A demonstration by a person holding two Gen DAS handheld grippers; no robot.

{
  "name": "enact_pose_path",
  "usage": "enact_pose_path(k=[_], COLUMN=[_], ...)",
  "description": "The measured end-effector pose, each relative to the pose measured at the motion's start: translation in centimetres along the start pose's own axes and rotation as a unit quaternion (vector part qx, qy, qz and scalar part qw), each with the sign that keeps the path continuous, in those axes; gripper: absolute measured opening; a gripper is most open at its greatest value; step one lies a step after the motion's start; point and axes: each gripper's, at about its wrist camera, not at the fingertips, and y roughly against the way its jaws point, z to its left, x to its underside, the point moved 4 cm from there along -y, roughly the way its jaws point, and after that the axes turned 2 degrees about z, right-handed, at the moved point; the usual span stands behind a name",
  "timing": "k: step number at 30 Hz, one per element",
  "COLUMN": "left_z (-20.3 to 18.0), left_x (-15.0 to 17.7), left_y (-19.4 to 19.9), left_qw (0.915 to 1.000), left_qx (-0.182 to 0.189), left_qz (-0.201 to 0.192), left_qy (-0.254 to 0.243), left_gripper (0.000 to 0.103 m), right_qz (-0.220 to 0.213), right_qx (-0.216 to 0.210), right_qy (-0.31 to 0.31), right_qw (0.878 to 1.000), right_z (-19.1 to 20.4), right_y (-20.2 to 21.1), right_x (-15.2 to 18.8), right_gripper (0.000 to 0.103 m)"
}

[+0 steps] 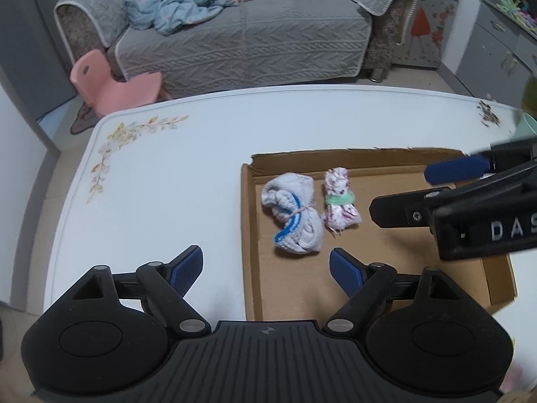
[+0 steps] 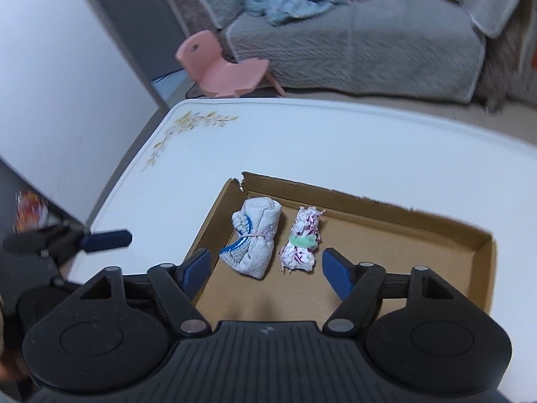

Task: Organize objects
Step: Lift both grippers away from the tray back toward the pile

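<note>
- Cardboard tray [image 1: 419, 188] sits on the white floral-print table [image 1: 167, 174], toward its near right part.
- Two tied cloth bundles lie side by side, just apart, in the tray's far left corner: a white towel roll with blue trim [image 1: 293, 216] and, to its right, a pink-speckled roll with a green band [image 1: 339, 201].
- Left gripper [image 1: 266, 268] hovers over the tray's left wall, fingers wide apart, holding nothing.
- Right gripper [image 2: 265, 268] hangs above the tray just short of both bundles, fingers spread and empty.
- Grey sofa [image 1: 241, 43] and a pink child's chair [image 1: 114, 84] stand beyond the table.
</note>
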Motion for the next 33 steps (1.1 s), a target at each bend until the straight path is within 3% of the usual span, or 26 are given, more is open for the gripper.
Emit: enact_pose_path(k=[6,19,22,24,27,30,31,33], left_z=[-0.9,-0.6,0.1,0.6,1.3,0.9,0.6,0.3], left_x=[0.4,3.5,5.6,7.6,11.2,15.1,16.1,17.9], left_y=[1.0,4.4,5.9,6.3,6.0,4.6,4.4,4.3], left_qw=[0.9993,0.9953,0.9925,0.9905,0.9892,0.984,0.9814,0.9815], left_qx=[0.012,0.019,0.017,0.016,0.012,0.027,0.029,0.021], left_qz=[-0.003,0.0,0.003,0.021,0.056,0.114,0.123,0.122], left_qy=[-0.036,-0.095,-0.121,-0.135,-0.135,-0.134,-0.144,-0.146], left_gripper=[0.088,0.097,0.102,0.102,0.102,0.101,0.1,0.101], right_qz=[-0.015,-0.025,-0.048,-0.082,-0.132,-0.064,-0.064,-0.102], right_qx=[0.022,0.029,0.032,0.037,0.048,0.088,0.093,0.101], right_qy=[0.097,0.158,0.171,0.181,0.202,0.205,0.205,0.212], right_qw=[0.995,0.987,0.984,0.979,0.969,0.973,0.972,0.967], right_z=[1.7,2.7,2.6,2.4,1.4,-1.0,-1.7,-2.4], right_y=[1.1,4.7,7.3,9.7,12.5,11.6,11.7,12.9], right_x=[0.3,2.8,4.9,7.1,11.1,14.5,15.7,17.5], right_gripper=[0.079,0.092,0.097,0.102,0.103,0.102,0.101,0.1])
